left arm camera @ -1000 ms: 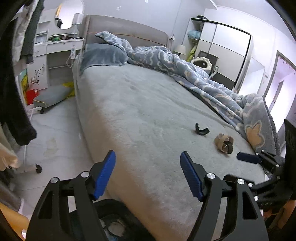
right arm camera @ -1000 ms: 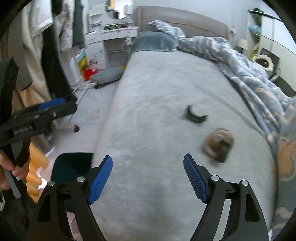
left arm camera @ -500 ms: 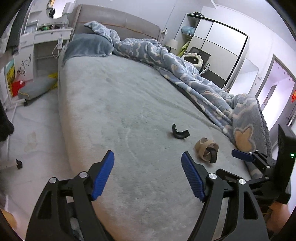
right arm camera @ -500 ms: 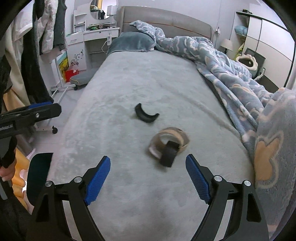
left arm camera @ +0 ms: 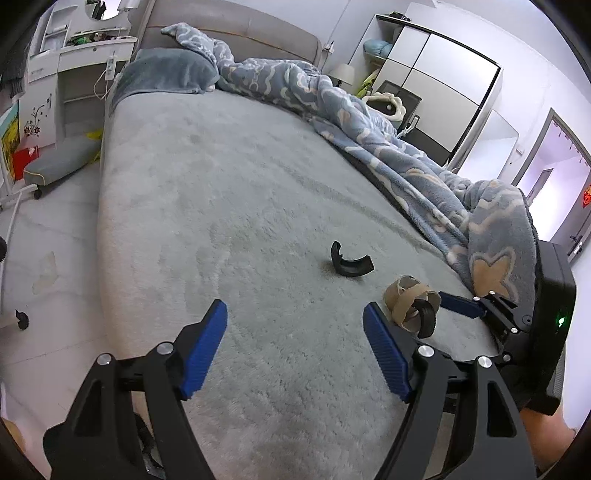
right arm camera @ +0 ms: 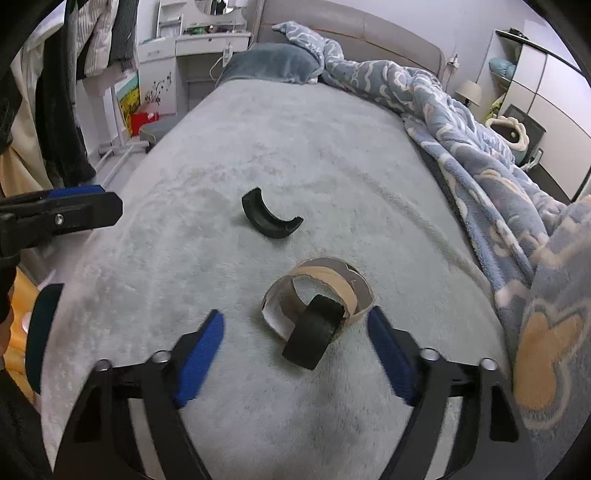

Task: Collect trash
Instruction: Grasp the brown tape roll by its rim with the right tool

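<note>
Two trash items on the grey bed (right arm camera: 332, 155): cardboard ring bundle (right arm camera: 317, 299) between the spread fingers of the right tool (right arm camera: 295, 350); curved black piece (right arm camera: 269, 218) beyond it. Left tool (left arm camera: 295, 347) spread, empty.

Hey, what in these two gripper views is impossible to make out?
- Trash bin, right wrist view: only a dark rim shows past the bed edge; contents hidden.
- Cardboard ring, left wrist view: partly behind the left gripper.
- Dresser clutter: too small.
</note>
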Motion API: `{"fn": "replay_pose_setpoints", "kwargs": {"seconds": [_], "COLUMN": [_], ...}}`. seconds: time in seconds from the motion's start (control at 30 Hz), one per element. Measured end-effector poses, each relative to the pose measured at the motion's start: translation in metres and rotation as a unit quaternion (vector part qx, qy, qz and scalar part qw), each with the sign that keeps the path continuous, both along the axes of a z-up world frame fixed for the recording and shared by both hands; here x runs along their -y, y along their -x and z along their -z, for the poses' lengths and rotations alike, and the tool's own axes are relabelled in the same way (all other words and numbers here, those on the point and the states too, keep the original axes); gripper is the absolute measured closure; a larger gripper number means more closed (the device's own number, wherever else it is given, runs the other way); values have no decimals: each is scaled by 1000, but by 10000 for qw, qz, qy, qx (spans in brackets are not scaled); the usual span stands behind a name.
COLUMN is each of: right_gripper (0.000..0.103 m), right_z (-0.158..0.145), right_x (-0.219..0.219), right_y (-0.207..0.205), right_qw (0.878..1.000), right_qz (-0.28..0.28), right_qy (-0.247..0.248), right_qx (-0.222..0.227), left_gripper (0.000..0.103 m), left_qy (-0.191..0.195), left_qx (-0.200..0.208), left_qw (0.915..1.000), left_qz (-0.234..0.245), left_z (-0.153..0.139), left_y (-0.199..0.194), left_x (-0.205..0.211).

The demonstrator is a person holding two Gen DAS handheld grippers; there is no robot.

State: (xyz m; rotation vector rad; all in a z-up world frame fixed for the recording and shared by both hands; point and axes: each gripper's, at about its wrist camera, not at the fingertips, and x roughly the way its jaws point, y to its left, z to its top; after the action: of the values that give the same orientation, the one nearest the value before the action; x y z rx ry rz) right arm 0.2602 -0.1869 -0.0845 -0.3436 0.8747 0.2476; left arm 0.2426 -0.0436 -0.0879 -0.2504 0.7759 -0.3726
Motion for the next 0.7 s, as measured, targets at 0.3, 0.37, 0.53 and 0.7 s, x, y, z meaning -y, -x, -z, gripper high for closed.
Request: {"fn": "replay_pose_setpoints", "kwargs": {"seconds": [0.3,0.37,0.53,0.7], "right_gripper": [49,50,51,51], "right_z": [0,-3,-16,-35], "right_x": [9,14,27,43], "right_y": [-12,-16,-22,-25], "right_qw": [9999,9997,9982,9941], "right_qz": [120,133,139,161], "right_qy": [-53,-202,-578,-1069], "right_qx": [-79,-96,-113,-112], "left_gripper": [24,24,24,24], "left_qy": [-68,-28,-79,-112], "left_qx": [16,4,22,12], "left_qw": [9999,9999,9998,9998], "left_qz": [97,115,188,150], "left_z": [2,2,2,4], "left_y": [-9,-11,-15,-24], "left_x": [22,26,39,44]}}
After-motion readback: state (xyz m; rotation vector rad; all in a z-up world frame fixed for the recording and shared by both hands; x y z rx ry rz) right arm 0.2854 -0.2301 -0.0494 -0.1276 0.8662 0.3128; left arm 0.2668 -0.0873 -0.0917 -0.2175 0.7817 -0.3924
